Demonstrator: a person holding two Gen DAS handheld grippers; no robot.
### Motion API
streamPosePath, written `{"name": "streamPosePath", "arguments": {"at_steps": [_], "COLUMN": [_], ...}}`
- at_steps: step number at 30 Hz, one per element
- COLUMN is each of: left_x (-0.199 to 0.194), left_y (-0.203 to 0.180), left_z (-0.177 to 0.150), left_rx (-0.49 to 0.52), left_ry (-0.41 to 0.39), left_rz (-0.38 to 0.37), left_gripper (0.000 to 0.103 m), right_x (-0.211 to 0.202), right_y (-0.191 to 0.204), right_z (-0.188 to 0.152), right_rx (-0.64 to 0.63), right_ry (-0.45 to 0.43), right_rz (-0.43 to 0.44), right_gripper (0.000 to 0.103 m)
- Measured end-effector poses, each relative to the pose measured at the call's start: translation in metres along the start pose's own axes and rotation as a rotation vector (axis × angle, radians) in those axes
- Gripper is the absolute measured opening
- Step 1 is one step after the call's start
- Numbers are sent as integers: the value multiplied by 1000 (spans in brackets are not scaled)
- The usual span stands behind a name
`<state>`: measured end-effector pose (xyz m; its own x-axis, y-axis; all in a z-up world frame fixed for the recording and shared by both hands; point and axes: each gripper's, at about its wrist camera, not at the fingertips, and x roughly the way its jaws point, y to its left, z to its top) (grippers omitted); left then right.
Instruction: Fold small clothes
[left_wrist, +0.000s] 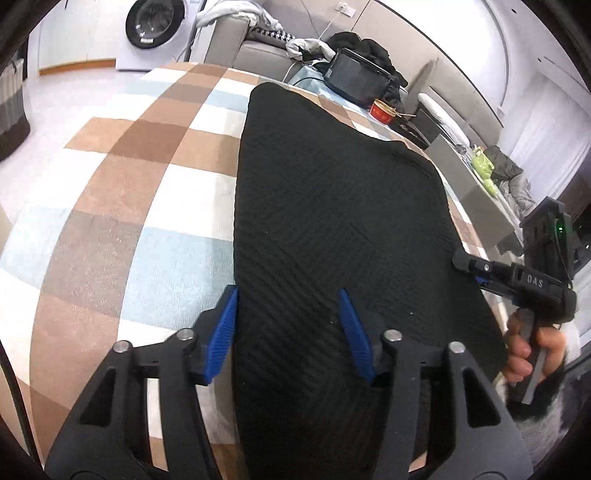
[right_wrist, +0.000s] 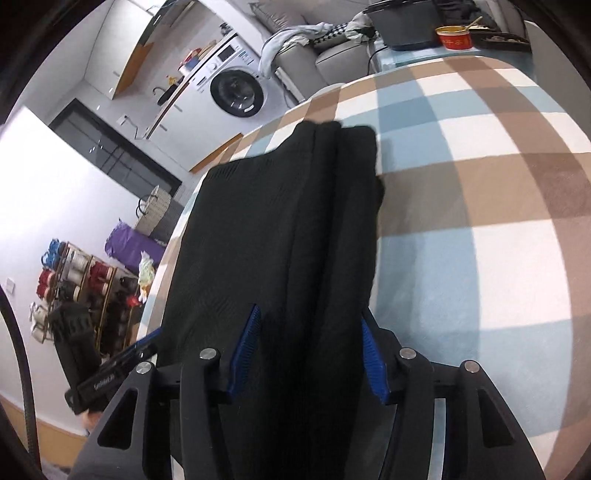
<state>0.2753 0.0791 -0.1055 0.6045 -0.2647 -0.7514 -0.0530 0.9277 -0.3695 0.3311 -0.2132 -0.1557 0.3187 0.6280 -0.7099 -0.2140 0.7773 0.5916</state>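
On the left of the room, seen from the left wrist, a washing machine (left_wrist: 157, 24) stands by the far wall, its round door closed and the drum too dark to tell what is inside. Nearer lies the table (left_wrist: 122, 206) under a checked cloth of brown, white and pale blue, and on it a black ribbed garment (left_wrist: 332, 206) lies flat, reaching from the near edge towards the far edge. The left gripper (left_wrist: 288, 325) hangs over the garment's near end with its blue pads spread, one at the cloth's left border, neither pressing on it. At the far edge of the table a red bowl (left_wrist: 384, 110) holds what looks like a stick or spoon; its contents cannot be made out. At the right edge a hand (left_wrist: 532, 350) holds the right gripper (right_wrist: 310, 347), whose jaws stand apart over the folded black fabric without pinching it.
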Motion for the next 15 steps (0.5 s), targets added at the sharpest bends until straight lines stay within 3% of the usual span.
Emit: {"name": "streamPosePath", "arguments": {"at_steps": [1, 4, 8, 15], "left_x": [2, 8, 18, 43], "left_y": [0, -2, -5, -20], "left_z": [0, 0, 11, 38], "left_rx": [13, 38, 51, 98], "left_ry": [-2, -4, 0, 0], "left_rz": [11, 18, 12, 35], "left_gripper": [36, 28, 26, 26], "right_x": [2, 3, 4, 13], "right_y": [4, 12, 16, 9], "right_z": [-4, -14, -19, 0], "right_rx": [-19, -70, -76, -23], "right_ry": [2, 6, -7, -51], "right_rz": [-15, -48, -58, -82], "right_gripper": [42, 31, 30, 28]}}
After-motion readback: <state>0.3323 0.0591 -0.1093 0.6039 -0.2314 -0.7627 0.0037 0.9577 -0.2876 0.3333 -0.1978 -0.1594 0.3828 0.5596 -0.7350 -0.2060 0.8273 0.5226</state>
